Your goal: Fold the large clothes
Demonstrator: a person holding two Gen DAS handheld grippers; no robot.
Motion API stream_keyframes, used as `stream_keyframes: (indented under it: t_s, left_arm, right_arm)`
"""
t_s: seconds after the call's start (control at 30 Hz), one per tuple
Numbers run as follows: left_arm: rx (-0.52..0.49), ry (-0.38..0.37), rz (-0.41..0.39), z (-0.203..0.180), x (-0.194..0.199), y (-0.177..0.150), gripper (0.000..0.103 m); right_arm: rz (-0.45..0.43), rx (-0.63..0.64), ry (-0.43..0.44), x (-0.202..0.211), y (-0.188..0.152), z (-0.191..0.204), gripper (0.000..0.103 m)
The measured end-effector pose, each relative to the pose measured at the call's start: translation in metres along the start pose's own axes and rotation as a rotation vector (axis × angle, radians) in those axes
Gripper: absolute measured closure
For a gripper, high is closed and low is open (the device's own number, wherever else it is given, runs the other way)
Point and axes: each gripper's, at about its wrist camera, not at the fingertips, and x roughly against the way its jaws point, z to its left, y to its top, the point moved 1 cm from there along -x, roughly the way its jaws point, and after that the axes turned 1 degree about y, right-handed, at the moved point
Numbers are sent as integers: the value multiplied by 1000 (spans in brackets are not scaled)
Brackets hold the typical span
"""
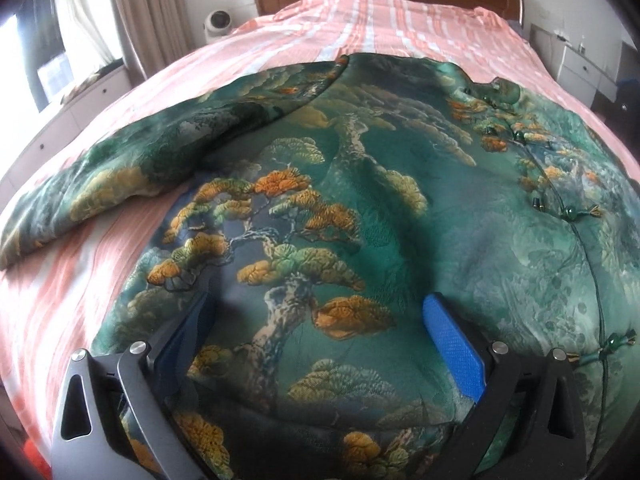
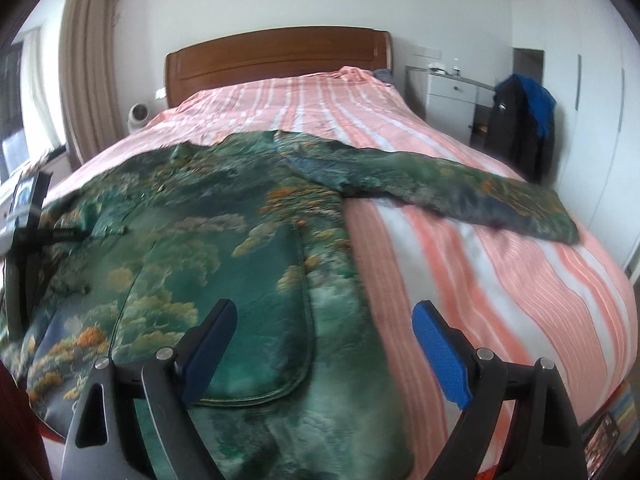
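Green pine-print jacket (image 1: pixel 360 200) flat, perhaps quilted.

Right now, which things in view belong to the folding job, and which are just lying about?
Job:
green patterned jacket
striped bedcover it lies on
left gripper, open
right gripper, open

Lying about:
dark and blue clothes by the wardrobe
small white fan
white bedside cabinet

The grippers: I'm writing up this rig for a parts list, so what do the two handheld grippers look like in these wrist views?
Both look alike. The left gripper and right gripper each have two dark grey linkage arms with triangular cut-outs and round silver pivot pins. Each finger carries a flat, bright blue, finely textured pad. No cables, markings, hands or sleeves show.
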Motion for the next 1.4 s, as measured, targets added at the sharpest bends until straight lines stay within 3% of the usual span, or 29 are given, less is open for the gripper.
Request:
stream_keyframes:
  t_s: [1.4]
  left_arm:
    - [1, -1, 1, -2, -2, 2, 0]
  right_arm:
    - [7, -24, 27, -1, -2, -3, 14]
